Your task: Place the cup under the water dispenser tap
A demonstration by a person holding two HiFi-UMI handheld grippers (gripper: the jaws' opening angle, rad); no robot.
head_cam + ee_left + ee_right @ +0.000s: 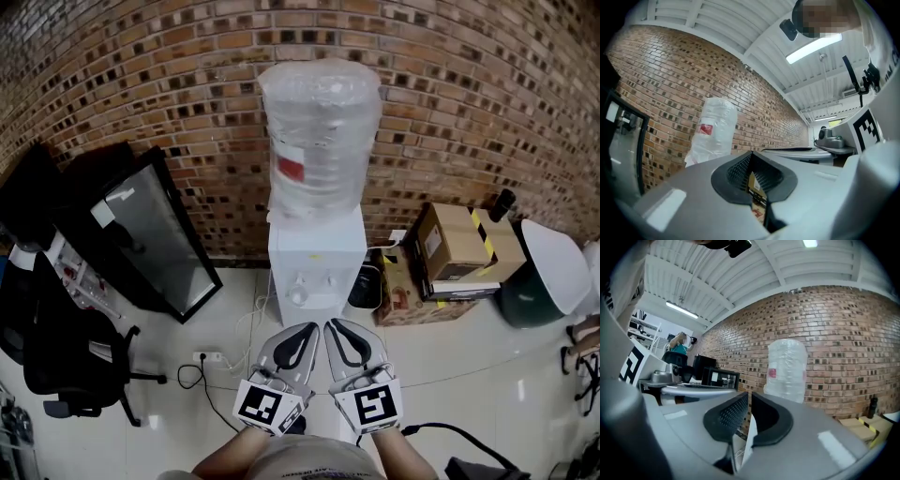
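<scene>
A small pale round thing (298, 296) sits in the recess of the water dispenser (317, 253), under its left tap; it is too small to tell whether it is the cup. On top of the dispenser stands an upturned water bottle (319, 141) wrapped in clear film, with a red label; its fill cannot be read. In front of the dispenser, clear of it, the left tongs (306, 330) and right tongs (337, 326) are side by side, both closed on nothing. A dark bin (364, 286) is against the dispenser's right side, its contents hidden. Further right is a closed cardboard box (459, 246).
</scene>
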